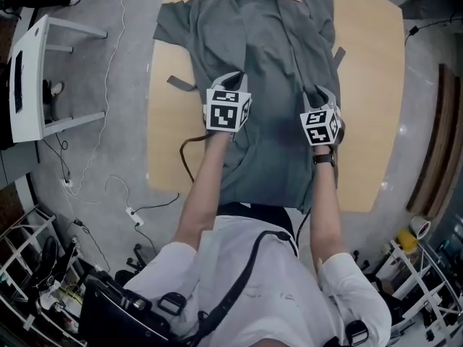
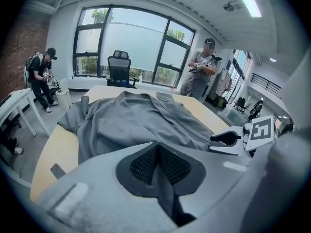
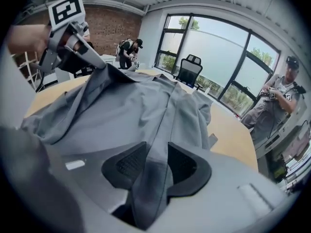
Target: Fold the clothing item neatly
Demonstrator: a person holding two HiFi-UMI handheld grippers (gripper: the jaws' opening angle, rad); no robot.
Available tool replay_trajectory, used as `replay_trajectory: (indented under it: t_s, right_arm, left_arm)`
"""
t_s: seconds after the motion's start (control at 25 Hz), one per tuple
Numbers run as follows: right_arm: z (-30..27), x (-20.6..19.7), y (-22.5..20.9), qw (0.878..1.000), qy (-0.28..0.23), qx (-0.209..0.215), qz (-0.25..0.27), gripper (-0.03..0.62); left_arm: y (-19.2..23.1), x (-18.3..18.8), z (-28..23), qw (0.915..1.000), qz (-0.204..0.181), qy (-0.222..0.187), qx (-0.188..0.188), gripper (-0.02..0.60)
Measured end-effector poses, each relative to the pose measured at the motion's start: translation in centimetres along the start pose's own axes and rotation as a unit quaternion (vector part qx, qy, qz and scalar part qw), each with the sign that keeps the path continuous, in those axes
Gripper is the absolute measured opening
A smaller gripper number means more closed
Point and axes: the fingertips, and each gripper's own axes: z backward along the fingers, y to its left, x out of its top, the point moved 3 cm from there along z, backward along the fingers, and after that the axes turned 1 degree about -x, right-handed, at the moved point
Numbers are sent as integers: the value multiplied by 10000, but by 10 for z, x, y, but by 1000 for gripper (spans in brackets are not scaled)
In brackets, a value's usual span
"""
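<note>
Fold barely begun. The grey garment [image 1: 275, 63] lies lengthwise on the pale wooden surface [image 1: 376, 71], collar at the far end and hem drooping over the near edge toward the person. We see no finished fold anywhere; the whole body of it is spread out.

Left tool [image 2: 156, 147]: closed on the cloth, with a thin pinch of fabric caught between the pads. From the right gripper view this pinch tents the cloth up into a ridge off the surface.

Right tool [image 3: 156, 147]: jaws apart. A fold of the cloth runs down between the pads, but they do not seem to press on it — we read it as loose, not held.

Both tools sit around mid-length of the garment, the left near its left edge, the right near its right.

Look of the garment: plain mid-grey, thin and limp, front panels overlapping along a centre line. One sleeve is spread at the far left; the far-right side is bunched and creased. Small strap ends stick out at each side.

Left to do, as we judge it — sleeves in, sides over, then the lengthwise folds and smoothing.
</note>
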Motion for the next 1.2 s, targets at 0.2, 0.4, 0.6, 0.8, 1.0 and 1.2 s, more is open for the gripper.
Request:
replay_trajectory:
  t_s: [0.2, 0.4, 0.6, 0.8, 1.0, 1.2]
  right_arm:
    - [-15, -13, 1, 9996, 211, -158, 76, 144]
    - [-26, -22, 6, 9977, 454, -250, 448, 142]
    - [-25, -24, 0, 9972, 485, -396, 416, 61]
    - [-12, -15, -4, 9986, 290, -419, 155, 12]
    - [16, 22, -18, 9837, -700, 109, -1653, 11]
    - [48, 80, -19, 9482, -1649, 706, -2621, 11]
  left_arm:
    - [-2, -1, -2, 10000, -55, 15, -17, 6]
    - [-3, -4, -3, 10000, -73, 38, 1, 6]
    - [-4, -4, -3, 10000, -85, 29, -15, 6]
    - [-4, -5, -3, 10000, -72, 13, -59, 6]
    - [-9, -1, -5, 9996, -68, -12, -262, 6]
    - [-18, 6, -4, 9986, -126, -21, -521, 6]
